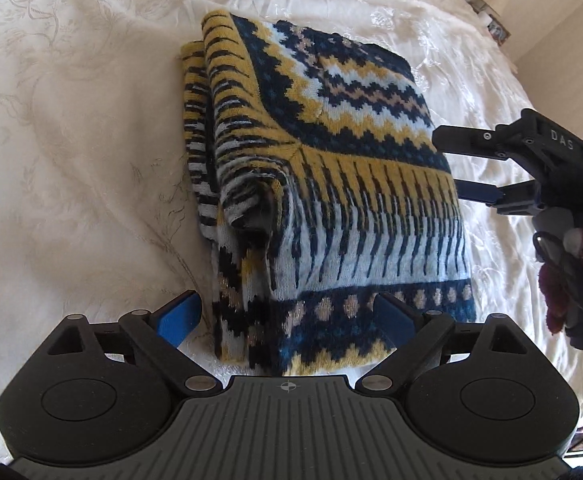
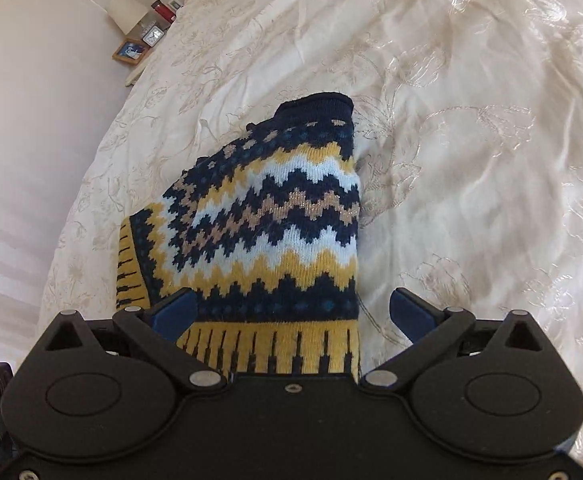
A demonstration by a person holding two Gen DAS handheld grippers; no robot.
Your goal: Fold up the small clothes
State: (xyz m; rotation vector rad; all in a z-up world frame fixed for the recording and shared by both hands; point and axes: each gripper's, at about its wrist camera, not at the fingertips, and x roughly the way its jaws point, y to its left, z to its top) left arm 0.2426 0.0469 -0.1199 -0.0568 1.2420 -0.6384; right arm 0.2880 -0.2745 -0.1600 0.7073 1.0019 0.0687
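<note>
I see the folded navy, mustard-yellow and pale-blue zigzag-patterned knitted sweater [image 1: 323,184] lying on the cream floral-embroidered bedspread [image 1: 71,140], roughly in the middle of my left wrist view, with a sleeve tucked in along its left edge. My left gripper [image 1: 287,316] sits at the sweater's near edge with its blue-padded fingers [image 1: 179,316] spread wide to either side of the knit hem, gripping nothing. At the right of that view my right gripper [image 1: 455,164] reaches in from the side, just over the sweater's right edge; its two fingers stand apart and hold nothing. White letters on its black body read "DAS". A person's hand [image 1: 571,276] in a dark red and grey glove holds it.

In my right wrist view the sweater [image 2: 275,224] fills the near centre, its dark ribbed collar at the far end. Far left, beyond the bed, I can make out a small white alarm clock [image 2: 154,35], a wood-framed picture [image 2: 130,51] and a cream lampshade [image 2: 127,12]; any writing there is too small to read
</note>
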